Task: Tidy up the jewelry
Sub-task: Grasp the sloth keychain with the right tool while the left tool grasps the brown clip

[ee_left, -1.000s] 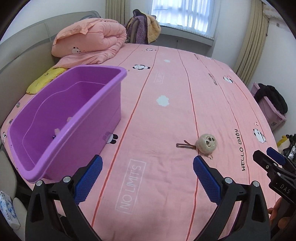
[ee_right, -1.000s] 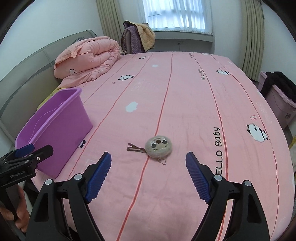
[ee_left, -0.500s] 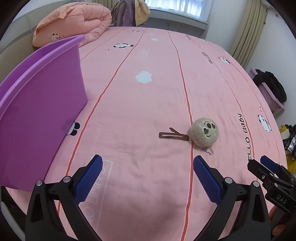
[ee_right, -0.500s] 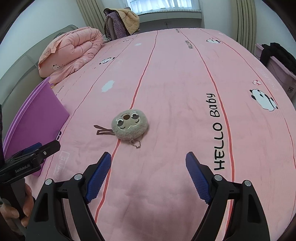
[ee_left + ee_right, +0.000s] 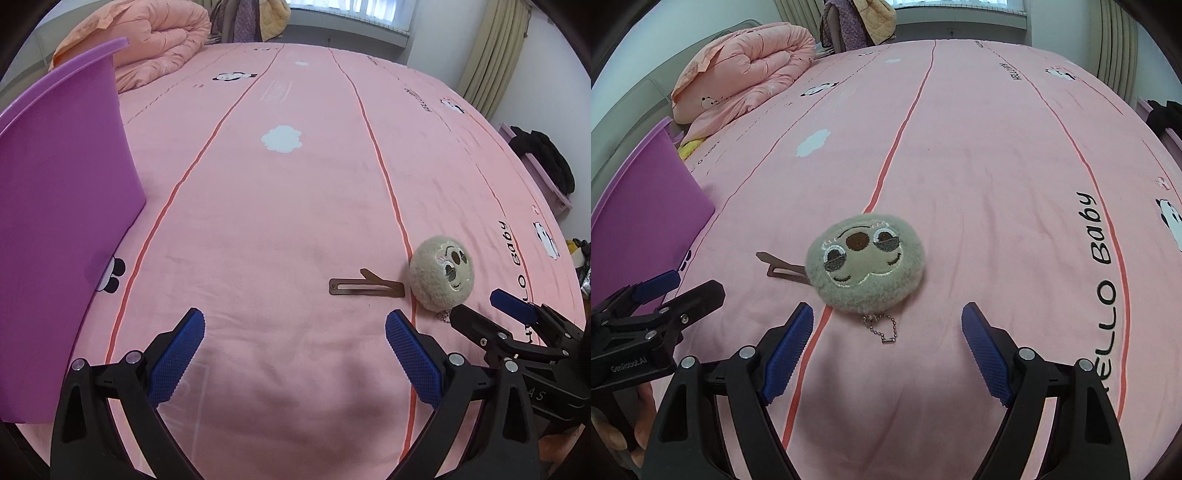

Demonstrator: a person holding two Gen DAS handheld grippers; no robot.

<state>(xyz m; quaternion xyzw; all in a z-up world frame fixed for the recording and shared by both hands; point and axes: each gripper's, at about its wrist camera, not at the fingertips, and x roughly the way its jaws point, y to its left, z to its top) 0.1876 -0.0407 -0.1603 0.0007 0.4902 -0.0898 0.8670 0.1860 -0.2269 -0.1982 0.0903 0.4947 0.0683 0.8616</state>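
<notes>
A: Plush charm [image 5: 867, 263], a round beige face with embroidered eyes and a short bead chain [image 5: 881, 328], lies on the pink bedsheet [image 5: 979, 155] at centre frame in the right wrist view, just beyond the right gripper [image 5: 887, 328], whose blue-padded fingers stand wide apart with nothing between them.

B: And in the left wrist view?

A: There the left gripper [image 5: 294, 334] sits at the bottom of the frame, its fingers likewise spread and empty. The plush charm [image 5: 441, 277] rests at right of centre, beyond and to the right of the right-hand pad. The right gripper [image 5: 484, 308] enters from the lower right edge, its tips close beside the charm.

B: What lies next to the charm?

A: A brown snap hair clip [image 5: 365, 286], flat on the sheet, its narrow end just beside the charm's left side; whether they touch cannot be told. In the right wrist view the hair clip [image 5: 781, 267] pokes out from behind the charm at its left.

B: And the container?

A: A purple plastic bin [image 5: 62, 206] fills the left side of the left wrist view, well apart from the clip. Its inside is hidden.

B: Farther back?

A: A folded peach quilt [image 5: 746, 70] sits at upper left, clothes hang on a chair [image 5: 858, 22] at top centre, and curtains [image 5: 487, 55] hang at upper right.
</notes>
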